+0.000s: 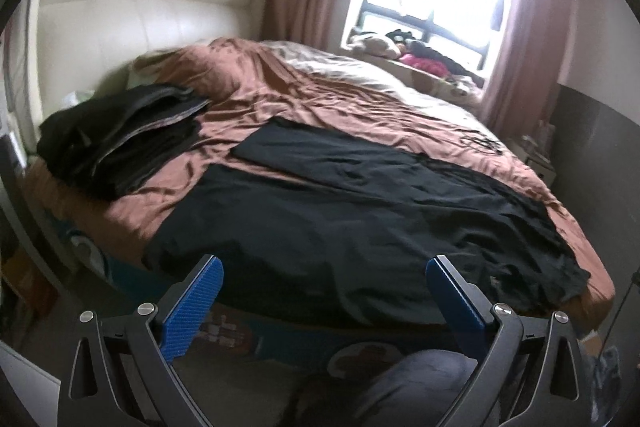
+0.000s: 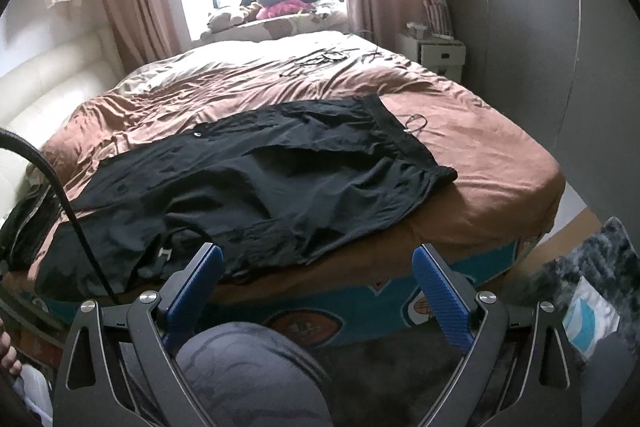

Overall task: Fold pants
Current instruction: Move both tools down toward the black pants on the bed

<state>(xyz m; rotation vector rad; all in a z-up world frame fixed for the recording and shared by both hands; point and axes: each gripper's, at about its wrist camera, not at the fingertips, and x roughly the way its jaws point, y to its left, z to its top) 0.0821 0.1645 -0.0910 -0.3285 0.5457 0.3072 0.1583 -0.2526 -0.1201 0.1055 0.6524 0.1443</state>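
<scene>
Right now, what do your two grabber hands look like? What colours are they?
Both look alike. The left gripper and right gripper each have two bright blue fingers with bumpy, ribbed pads, set on black angled metal arms joined by round silver bolts. A black cable curves past the right one.

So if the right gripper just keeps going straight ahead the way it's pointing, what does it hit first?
Most likely the near edge of the black pants spread on the bed; the open right gripper aims at it, though depth is unclear.
</scene>
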